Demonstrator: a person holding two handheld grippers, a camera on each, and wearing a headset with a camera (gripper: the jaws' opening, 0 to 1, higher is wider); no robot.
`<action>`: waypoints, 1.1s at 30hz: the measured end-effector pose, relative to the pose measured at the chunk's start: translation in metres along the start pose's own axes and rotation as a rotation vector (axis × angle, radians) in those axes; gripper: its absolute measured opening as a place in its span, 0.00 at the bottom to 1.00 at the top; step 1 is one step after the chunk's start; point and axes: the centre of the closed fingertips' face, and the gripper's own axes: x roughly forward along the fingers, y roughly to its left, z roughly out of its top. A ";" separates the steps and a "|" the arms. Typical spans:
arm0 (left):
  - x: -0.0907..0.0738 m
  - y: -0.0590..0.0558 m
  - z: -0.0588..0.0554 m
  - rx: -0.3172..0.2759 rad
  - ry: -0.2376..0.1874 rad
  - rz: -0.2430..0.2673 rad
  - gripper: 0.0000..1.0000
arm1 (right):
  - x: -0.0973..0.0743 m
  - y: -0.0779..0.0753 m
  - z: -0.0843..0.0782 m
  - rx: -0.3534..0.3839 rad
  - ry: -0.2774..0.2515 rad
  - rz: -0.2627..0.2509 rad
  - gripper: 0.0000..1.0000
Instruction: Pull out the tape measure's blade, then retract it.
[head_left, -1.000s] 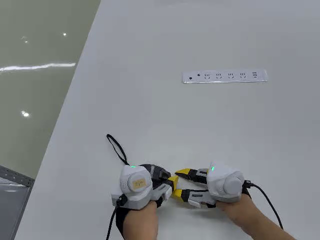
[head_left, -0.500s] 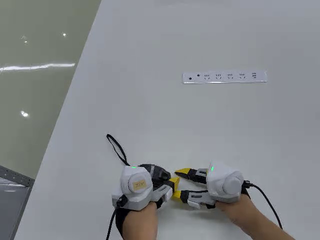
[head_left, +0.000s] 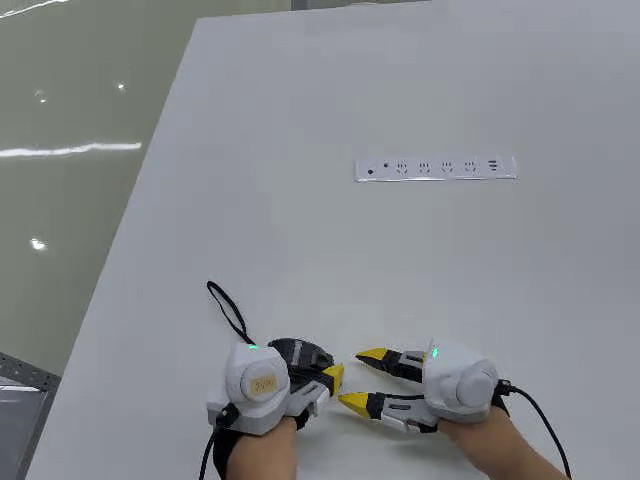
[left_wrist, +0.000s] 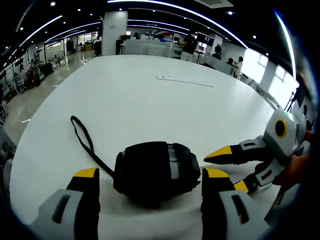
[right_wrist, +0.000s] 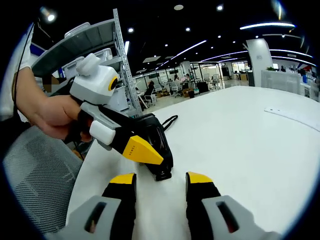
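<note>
Item: black round tape measure case (head_left: 300, 355), lying on the white surface (head_left: 400, 260) between my two tools.
My left tool (left_wrist: 151, 174) stands wide open astride the case, not clamping it. My right tool (head_left: 362, 378), jaws parted and empty, points at the case from just beside. The black wrist strap (head_left: 228, 310) trails away from the case. A white power strip (head_left: 435, 167) lies well apart.

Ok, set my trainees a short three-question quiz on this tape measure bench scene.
1. True or false: the right gripper is shut on the black round tape measure.
2. What lies farther back on the white table: A a long white power strip, B a red toolbox, C a steel ruler?
3. Fill in: the tape measure sits between the jaws of the ___ gripper.
Key: 1 false; 2 A; 3 left gripper.
</note>
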 end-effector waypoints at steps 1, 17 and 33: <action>-0.001 0.000 0.000 0.002 0.000 -0.001 0.82 | -0.002 0.001 0.000 0.001 -0.003 -0.005 0.39; -0.013 -0.001 -0.003 0.010 -0.020 -0.033 0.82 | -0.030 0.009 -0.001 0.039 -0.039 -0.078 0.39; -0.031 0.005 -0.006 0.047 -0.042 -0.076 0.81 | -0.060 0.012 0.002 0.024 -0.041 -0.132 0.39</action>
